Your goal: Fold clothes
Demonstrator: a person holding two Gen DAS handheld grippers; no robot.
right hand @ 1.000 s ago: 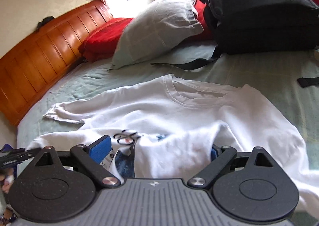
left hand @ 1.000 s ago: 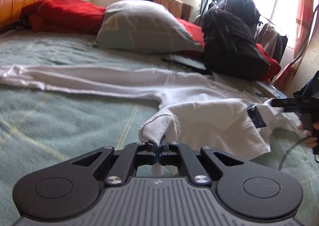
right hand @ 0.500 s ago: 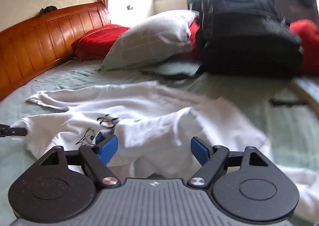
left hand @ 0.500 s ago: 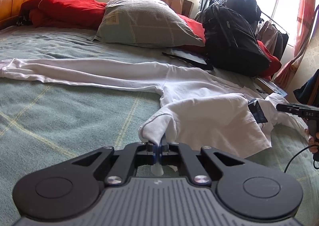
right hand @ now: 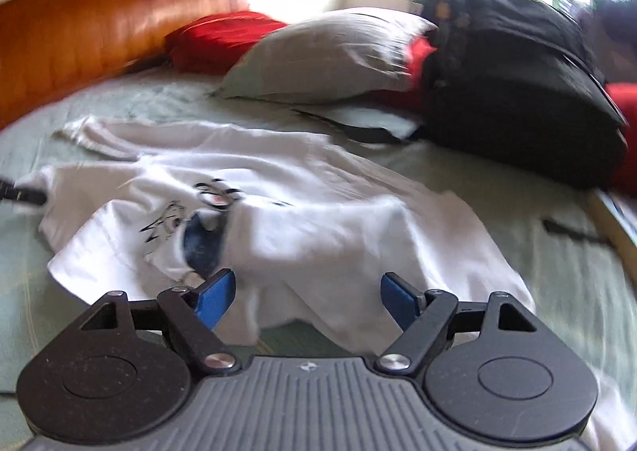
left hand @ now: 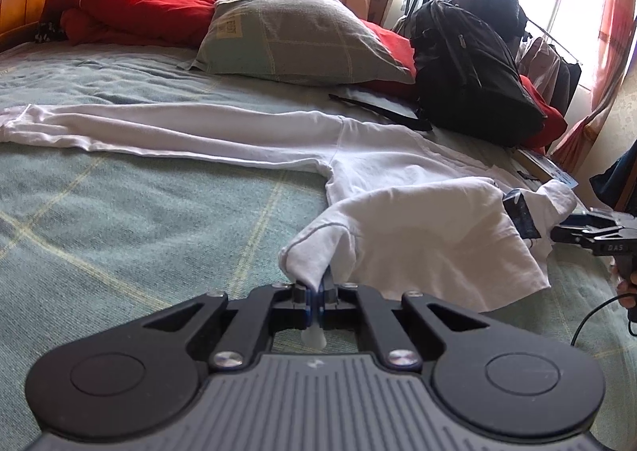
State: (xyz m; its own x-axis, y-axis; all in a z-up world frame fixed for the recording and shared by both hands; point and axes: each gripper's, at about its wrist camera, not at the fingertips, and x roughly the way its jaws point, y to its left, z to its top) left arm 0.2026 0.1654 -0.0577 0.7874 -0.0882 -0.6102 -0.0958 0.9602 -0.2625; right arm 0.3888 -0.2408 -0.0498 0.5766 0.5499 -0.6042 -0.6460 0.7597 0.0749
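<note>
On bed (left hand: 119,236) — one shirt (left hand: 398,172), seemingly.

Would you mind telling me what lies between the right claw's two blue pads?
In the right wrist view, the near hem of the white shirt lies between the open right claw's pads, untouched.

Bed's pretty cluttered up top

Grey-green checked pillow (left hand: 294,32) leans on a red blanket (left hand: 131,6) by the wooden headboard (right hand: 79,32), with a black backpack (left hand: 473,72) just beside it on the green bedspread (left hand: 119,220).
</note>
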